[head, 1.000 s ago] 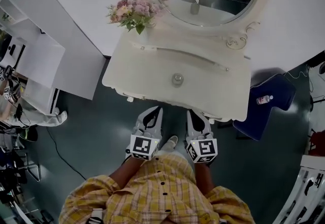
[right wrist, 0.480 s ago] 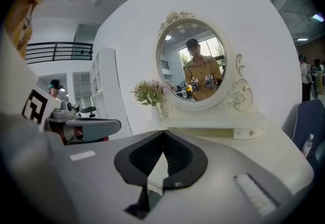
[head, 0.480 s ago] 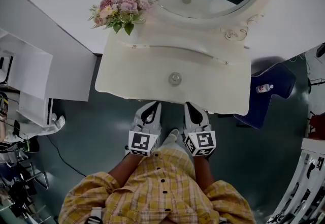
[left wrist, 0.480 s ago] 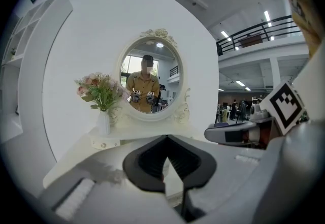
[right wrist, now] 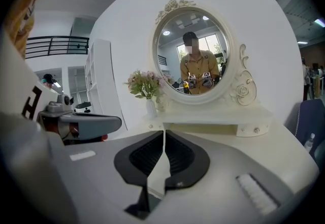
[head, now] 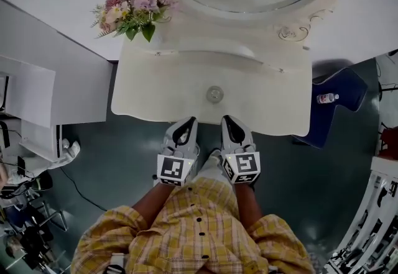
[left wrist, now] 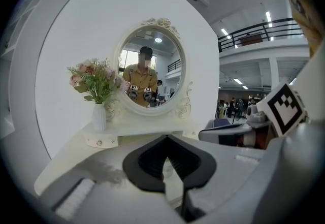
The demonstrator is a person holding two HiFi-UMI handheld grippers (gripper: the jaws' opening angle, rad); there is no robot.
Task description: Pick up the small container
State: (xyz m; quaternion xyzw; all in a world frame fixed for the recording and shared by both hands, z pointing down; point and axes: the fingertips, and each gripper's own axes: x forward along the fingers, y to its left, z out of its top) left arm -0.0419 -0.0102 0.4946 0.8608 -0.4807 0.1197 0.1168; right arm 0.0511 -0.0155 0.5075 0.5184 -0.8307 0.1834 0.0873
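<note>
Left hand-held gripper (head: 188, 122) and right hand-held gripper (head: 227, 120) have neared the desk (head: 155, 80), jaws together, empty. Mid-frame, the small round container (head: 214, 94) looks light and slippery; pinch its sides.

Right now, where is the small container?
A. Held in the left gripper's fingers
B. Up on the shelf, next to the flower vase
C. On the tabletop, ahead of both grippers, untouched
C: the small container sits alone in the middle of the dressing table top, beyond the left gripper and the right gripper, whose shut fingers hold nothing.
</note>
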